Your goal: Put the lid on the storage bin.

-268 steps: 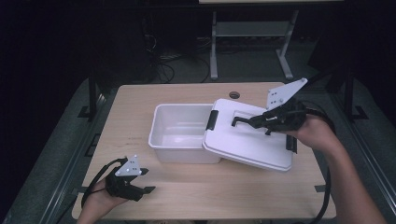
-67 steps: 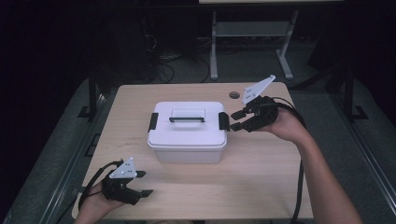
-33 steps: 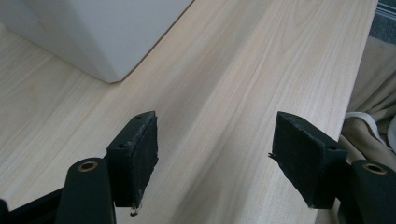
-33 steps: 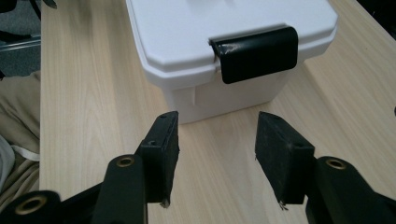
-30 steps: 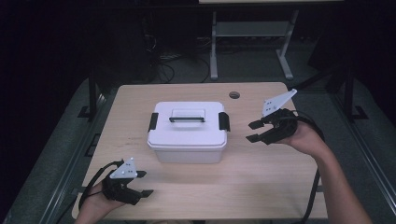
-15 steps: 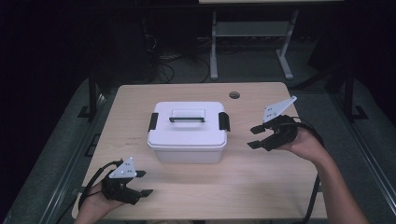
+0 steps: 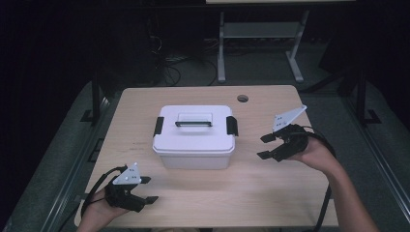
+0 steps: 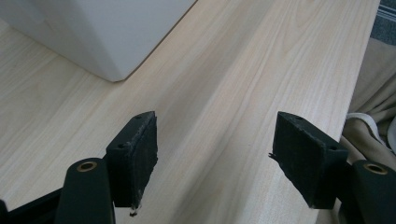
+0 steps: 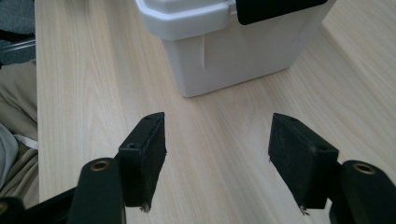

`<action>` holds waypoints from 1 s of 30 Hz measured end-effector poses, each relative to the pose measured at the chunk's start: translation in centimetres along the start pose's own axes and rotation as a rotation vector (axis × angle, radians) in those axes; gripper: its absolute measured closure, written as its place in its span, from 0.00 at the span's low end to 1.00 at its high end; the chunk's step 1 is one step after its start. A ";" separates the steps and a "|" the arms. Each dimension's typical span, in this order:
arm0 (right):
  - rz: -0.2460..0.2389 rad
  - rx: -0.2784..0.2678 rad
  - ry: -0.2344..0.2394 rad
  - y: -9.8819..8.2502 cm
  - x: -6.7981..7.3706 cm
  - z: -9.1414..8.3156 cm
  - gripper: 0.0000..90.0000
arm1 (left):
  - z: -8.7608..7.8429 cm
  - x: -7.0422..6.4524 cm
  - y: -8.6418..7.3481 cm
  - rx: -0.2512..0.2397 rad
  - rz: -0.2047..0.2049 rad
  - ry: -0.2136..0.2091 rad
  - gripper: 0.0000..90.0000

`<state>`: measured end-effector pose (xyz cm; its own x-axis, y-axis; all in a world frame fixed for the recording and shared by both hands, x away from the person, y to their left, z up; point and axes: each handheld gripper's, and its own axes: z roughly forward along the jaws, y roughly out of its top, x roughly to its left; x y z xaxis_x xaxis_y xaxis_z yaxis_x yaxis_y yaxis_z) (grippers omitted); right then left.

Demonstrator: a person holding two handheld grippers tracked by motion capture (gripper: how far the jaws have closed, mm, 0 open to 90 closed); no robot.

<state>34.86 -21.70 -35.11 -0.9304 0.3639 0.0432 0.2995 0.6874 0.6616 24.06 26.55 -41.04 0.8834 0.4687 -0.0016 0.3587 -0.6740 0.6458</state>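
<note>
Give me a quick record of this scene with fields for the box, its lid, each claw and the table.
box: white plastic box, mid-table
lid: white lid on the box, black latch at each end, handle flat on top
left claw: left claw open, nothing between its jaws, near the table's front left corner
right claw: right claw to the right of the box, jaws have just been opening, nothing between them
table: light wooden table, round hole near the far edge

The shut lid hides whatever lies inside the white box. In both tool views the box runs off the top edge, its upper part lost. The room beyond the bench is too dark to make out.
</note>
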 end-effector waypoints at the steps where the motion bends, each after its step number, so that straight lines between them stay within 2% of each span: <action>1: 0.003 0.001 0.001 -0.1 0.0 0.0 0.40 | 0.0 0.0 0.0 0.001 -0.001 0.000 0.34; 30: 0.061 -0.003 -0.002 -3.9 0.5 0.5 0.36 | 0.1 0.0 0.0 0.005 0.001 -0.002 0.34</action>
<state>33.32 -23.86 -38.08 -0.9099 0.4067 0.0821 0.3553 0.6616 0.6603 24.09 26.51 -41.15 0.8845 0.4666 -0.0024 0.3592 -0.6777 0.6416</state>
